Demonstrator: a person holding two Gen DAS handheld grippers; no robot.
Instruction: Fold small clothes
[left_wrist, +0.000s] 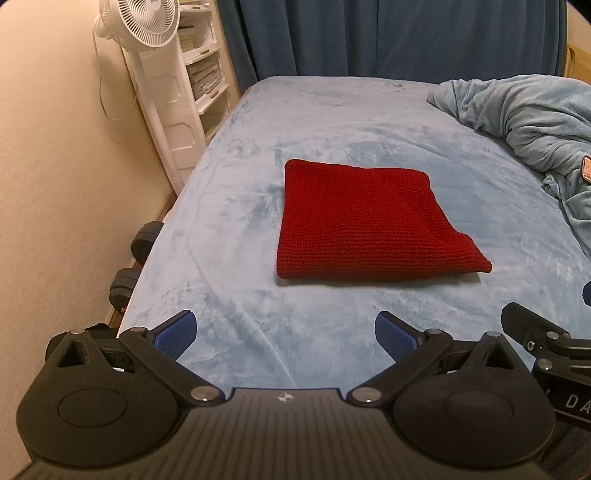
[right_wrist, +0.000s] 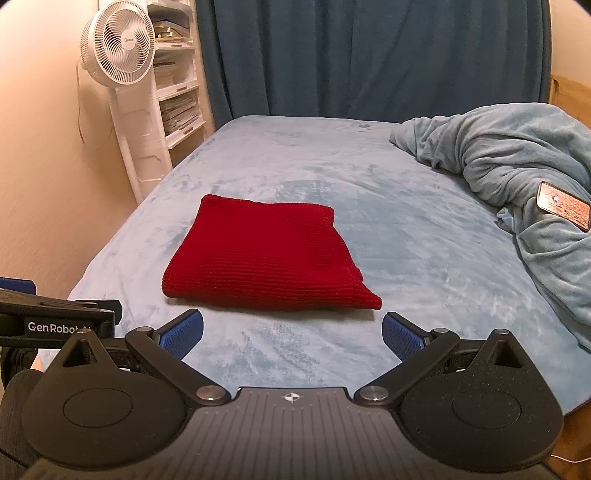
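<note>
On the pale blue plush bed cover (left_wrist: 332, 110), we are looking at a folded red knitted garment (left_wrist: 362, 225) (right_wrist: 266, 258), lying flat as a thick squarish pad near the middle of the bed. We are holding the left gripper (left_wrist: 286, 332) short of its near edge, jaws standing wide with nothing between the blue pads. We are holding the right gripper (right_wrist: 291, 332) just short of the same near edge, jaws likewise spread wide and empty; neither is touching the knit. A rumpled grey-blue blanket (right_wrist: 517, 166) is lying heaped on the right side of the bed, well apart from the garment, with a small patterned rectangular object (right_wrist: 563, 206) resting on it. Beside the bed on the left, a white pedestal fan (right_wrist: 118, 48) is standing before white shelves (right_wrist: 177, 96); dark blue curtains (right_wrist: 369, 55) are hanging behind.
</note>
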